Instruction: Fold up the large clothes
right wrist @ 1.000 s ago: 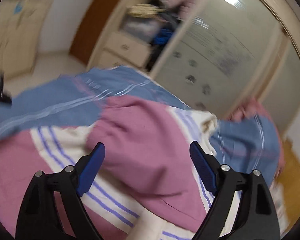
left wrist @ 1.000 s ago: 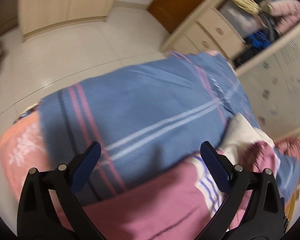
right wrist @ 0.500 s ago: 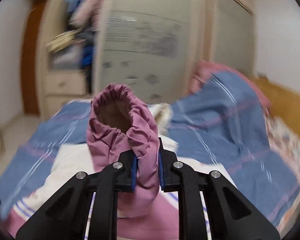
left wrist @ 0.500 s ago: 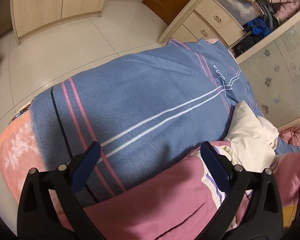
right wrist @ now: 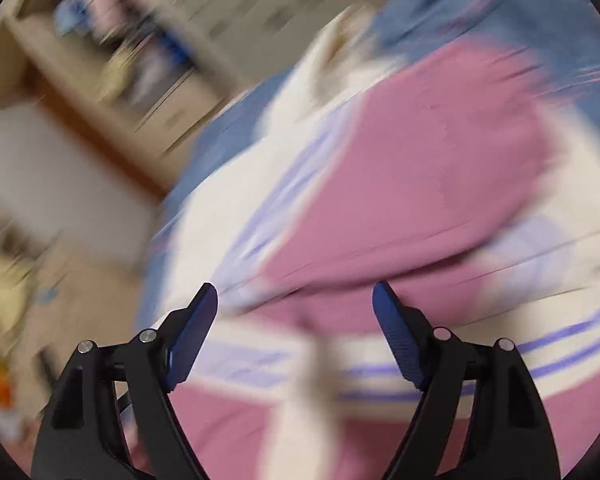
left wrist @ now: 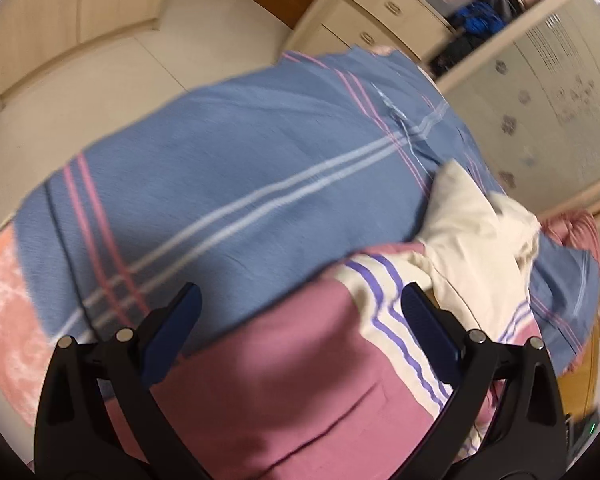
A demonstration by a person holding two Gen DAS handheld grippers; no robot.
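A large jacket [left wrist: 284, 380] in pink and cream with purple stripes lies on a bed over a blue striped blanket [left wrist: 236, 176]. Its cream part [left wrist: 476, 216] bunches up at the right. My left gripper [left wrist: 300, 308] hovers open just above the jacket's pink panel, nothing between its fingers. In the blurred right wrist view the same jacket [right wrist: 400, 184] fills the frame. My right gripper [right wrist: 296, 304] is above it with its jaws opening and nothing pinched between the blue pads.
A pink patterned cover [left wrist: 0, 304] shows at the bed's left edge. Tiled floor [left wrist: 112, 92] lies beyond, with a low cabinet [left wrist: 72, 12], wooden drawers [left wrist: 376, 12] and a wardrobe with a sliding door [left wrist: 552, 104] close behind the bed.
The right gripper, shut on a raised pink sleeve cuff half a second ago, has let it go, opened, rolled and swung over the jacket. The left gripper shifted slightly and stays open.
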